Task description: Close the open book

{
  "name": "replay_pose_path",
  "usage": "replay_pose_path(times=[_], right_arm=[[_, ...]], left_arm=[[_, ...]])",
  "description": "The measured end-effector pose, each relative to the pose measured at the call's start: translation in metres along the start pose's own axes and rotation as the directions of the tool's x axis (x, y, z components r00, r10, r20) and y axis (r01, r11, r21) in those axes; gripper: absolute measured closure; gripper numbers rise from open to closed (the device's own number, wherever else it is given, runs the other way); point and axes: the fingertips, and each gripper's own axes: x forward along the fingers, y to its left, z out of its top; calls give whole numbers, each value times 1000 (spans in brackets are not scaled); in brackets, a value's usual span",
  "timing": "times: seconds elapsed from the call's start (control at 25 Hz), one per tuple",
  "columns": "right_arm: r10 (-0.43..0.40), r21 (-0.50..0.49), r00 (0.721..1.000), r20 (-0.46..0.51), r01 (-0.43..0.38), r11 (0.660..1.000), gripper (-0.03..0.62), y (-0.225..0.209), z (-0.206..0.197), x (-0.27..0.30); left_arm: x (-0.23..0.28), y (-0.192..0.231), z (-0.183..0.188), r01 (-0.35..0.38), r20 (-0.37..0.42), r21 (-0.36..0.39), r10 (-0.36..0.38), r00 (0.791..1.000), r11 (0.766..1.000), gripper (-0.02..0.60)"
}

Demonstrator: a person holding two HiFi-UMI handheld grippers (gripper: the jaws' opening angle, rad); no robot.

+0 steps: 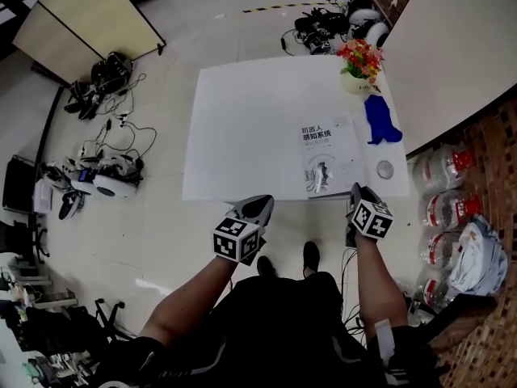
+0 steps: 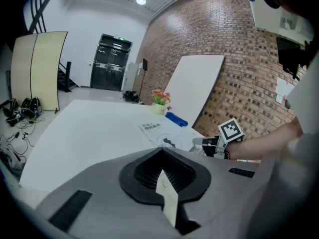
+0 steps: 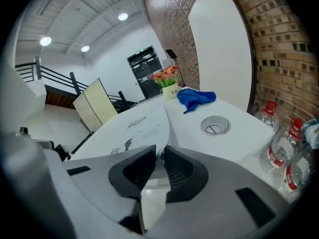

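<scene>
The book point(image 1: 329, 153) lies shut, cover up, on the right part of the white table point(image 1: 242, 120); it also shows in the left gripper view point(image 2: 162, 132) and the right gripper view point(image 3: 132, 128). My left gripper point(image 1: 260, 204) hovers at the table's front edge, left of the book, jaws together and empty point(image 2: 162, 151). My right gripper point(image 1: 355, 191) is at the front edge by the book's near right corner. Its jaws point(image 3: 162, 151) are shut to a thin slit with nothing held. The left gripper view shows the right gripper point(image 2: 209, 142) beside the book.
A flower pot point(image 1: 361, 61), a blue cloth point(image 1: 380, 120) and a small round lid point(image 1: 384, 169) stand along the table's right side. Water bottles point(image 1: 440, 168) line the floor at right by the brick wall. Cables and gear point(image 1: 105, 176) lie on the floor at left.
</scene>
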Motion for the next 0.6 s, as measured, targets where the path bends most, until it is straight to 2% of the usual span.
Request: replay_pose_path(times=[0.16, 0.32, 0.4, 0.48, 0.6], right_arm=[[-20, 42, 999, -43, 22, 999, 551, -6, 2, 1], [-111, 14, 992, -65, 112, 994, 534, -30, 3, -16], [-121, 3, 991, -55, 121, 993, 534, -34, 14, -28], [-80, -29, 997, -14, 79, 996, 534, -23, 35, -40], [39, -102, 997, 61, -33, 994, 534, 13, 75, -60]], left_arm=[[-2, 0, 0, 7, 7, -4, -7, 1000, 1000, 588], [-12, 5, 7, 0, 43, -28, 1, 999, 1000, 588], [-18, 9, 13, -2, 67, -41, 4, 998, 999, 588], [-24, 13, 19, -8, 91, -43, 12, 996, 999, 588], [-36, 13, 35, -12, 147, -21, 15, 989, 1000, 588]])
